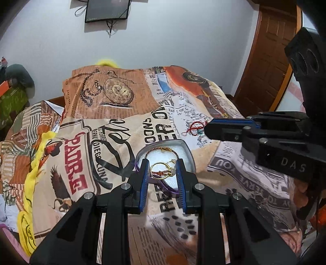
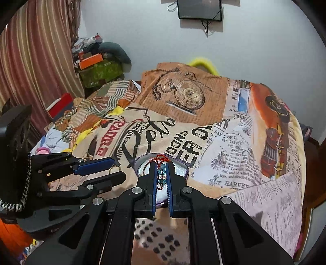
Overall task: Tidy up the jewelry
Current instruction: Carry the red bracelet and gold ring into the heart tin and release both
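Two gold rings [image 1: 163, 170] are seen between the parted fingers of the left gripper [image 1: 163, 175], lying in a shallow purple-rimmed tray [image 1: 188, 155] on the newspaper-print bedspread [image 1: 114, 130]. From the right wrist, a red cord with blue-green beads [image 2: 162, 170] is gripped by the narrowly closed right gripper [image 2: 162, 173] above the same tray [image 2: 140, 163].

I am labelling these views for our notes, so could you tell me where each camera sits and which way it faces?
Left wrist: rides the left gripper, facing the wall over the jewelry tray with its gold ring; the right gripper enters from the right.
Right wrist: rides the right gripper, shut on a red cord with blue beads above the tray; the left gripper shows at left.
Shared: tray, printed cloth, wall frame.
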A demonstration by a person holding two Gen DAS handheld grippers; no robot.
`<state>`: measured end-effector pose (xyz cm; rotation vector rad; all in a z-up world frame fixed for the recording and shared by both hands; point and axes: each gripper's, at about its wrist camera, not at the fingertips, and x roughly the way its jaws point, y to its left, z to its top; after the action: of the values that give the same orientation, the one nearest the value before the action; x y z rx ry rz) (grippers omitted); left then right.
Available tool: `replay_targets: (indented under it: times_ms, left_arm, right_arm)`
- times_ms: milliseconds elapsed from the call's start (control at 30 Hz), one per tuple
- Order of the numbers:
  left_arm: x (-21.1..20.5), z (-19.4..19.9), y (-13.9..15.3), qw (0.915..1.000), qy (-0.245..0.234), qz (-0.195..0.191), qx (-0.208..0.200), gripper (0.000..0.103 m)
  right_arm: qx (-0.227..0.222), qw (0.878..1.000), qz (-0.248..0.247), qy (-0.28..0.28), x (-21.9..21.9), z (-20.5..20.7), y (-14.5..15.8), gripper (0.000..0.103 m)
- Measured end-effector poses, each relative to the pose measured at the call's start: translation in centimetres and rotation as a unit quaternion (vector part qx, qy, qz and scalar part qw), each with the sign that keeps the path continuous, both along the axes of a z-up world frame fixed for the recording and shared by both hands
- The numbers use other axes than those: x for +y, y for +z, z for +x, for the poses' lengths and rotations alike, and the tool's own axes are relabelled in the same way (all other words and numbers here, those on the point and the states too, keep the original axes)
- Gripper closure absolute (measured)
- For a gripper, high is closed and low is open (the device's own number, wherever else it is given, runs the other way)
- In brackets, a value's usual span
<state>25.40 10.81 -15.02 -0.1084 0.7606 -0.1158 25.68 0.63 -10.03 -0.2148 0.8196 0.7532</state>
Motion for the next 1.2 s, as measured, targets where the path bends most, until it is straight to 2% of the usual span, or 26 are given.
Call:
replay_targets:
  times_ms: [367, 600, 1067, 1200]
  left_arm:
    - [0.1, 3.4, -2.6, 0.9994, -0.002, 0.000, 0.036, 0.078]
    - [-0.1, 4.9, -3.5, 0.9986, -0.002, 0.003, 0.052, 0.078]
    - [-1.4, 5.0, -3.8, 0.9975, -0.016, 0.041, 0.056, 0.077]
    - [-1.6, 4.4, -3.3, 0.9973, -0.015, 0.053, 0.048, 0.064]
  right_arm:
    - [0.056, 0.998, -0.026, 0.006, 1.6, 3.2, -3.2, 0.096]
    - [0.138, 0.990, -0.015, -0.001, 1.4, 5.0, -5.8, 0.095]
    - [0.151, 0.988, -0.010, -0.012, 0.9, 5.6, -6.0, 0.095]
    - [0.155, 0.988, -0.017, -0.009, 0.9, 5.7, -6.1, 0.093]
